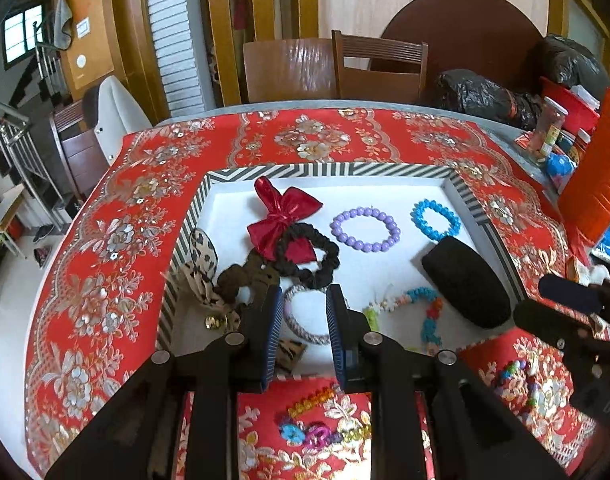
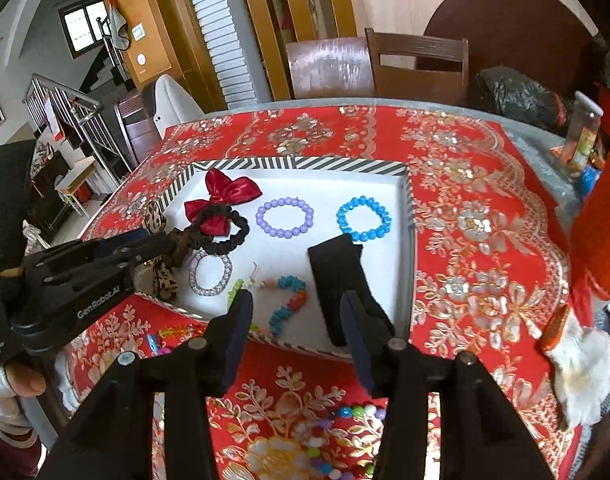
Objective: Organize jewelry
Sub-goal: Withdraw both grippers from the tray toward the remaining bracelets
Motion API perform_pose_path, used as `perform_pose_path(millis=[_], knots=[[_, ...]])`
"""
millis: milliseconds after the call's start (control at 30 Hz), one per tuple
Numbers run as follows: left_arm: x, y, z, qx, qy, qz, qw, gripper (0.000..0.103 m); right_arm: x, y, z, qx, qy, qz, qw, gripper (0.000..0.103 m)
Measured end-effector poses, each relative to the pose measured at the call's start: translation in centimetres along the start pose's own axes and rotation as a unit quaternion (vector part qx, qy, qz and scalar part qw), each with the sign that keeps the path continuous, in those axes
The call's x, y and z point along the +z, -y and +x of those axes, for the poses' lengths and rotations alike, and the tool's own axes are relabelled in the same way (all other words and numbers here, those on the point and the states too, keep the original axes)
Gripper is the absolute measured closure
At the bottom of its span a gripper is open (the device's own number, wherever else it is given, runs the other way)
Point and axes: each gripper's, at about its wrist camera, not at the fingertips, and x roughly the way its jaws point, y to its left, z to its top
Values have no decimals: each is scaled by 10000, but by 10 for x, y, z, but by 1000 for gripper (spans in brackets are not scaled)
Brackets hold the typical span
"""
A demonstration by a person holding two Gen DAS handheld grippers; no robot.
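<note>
A white tray with a striped rim point(image 1: 325, 170) point(image 2: 297, 163) holds a red bow on a black scrunchie point(image 1: 283, 216) point(image 2: 221, 200), a purple bead bracelet point(image 1: 365, 229) point(image 2: 285, 218), a blue bead bracelet point(image 1: 435, 220) point(image 2: 363, 218), a silver rope bracelet point(image 1: 305, 328) point(image 2: 210, 276), a colourful bead string point(image 1: 425, 308) point(image 2: 289, 304), a leopard-print bow point(image 1: 203, 264) and a black pouch point(image 1: 465, 280) point(image 2: 337, 280). My left gripper point(image 1: 305, 296) point(image 2: 161, 246) is open, its fingers on either side of the silver bracelet. My right gripper point(image 2: 295, 304) is open and empty above the tray's near edge.
Loose bead bracelets and hair clips lie on the red floral cloth in front of the tray point(image 1: 317, 428) point(image 2: 345, 436). A jar point(image 1: 547, 130), orange box point(image 1: 597, 176) and black bags point(image 1: 485, 94) stand at the right. Chairs stand behind the table.
</note>
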Motion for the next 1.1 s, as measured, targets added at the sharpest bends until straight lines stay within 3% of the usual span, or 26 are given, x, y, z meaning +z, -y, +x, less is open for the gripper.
perform_pose_path(millis=[1100], knots=[[-32, 4, -34, 313, 101, -194, 9993, 85, -17, -6, -19, -28, -21, 24, 10000, 46]])
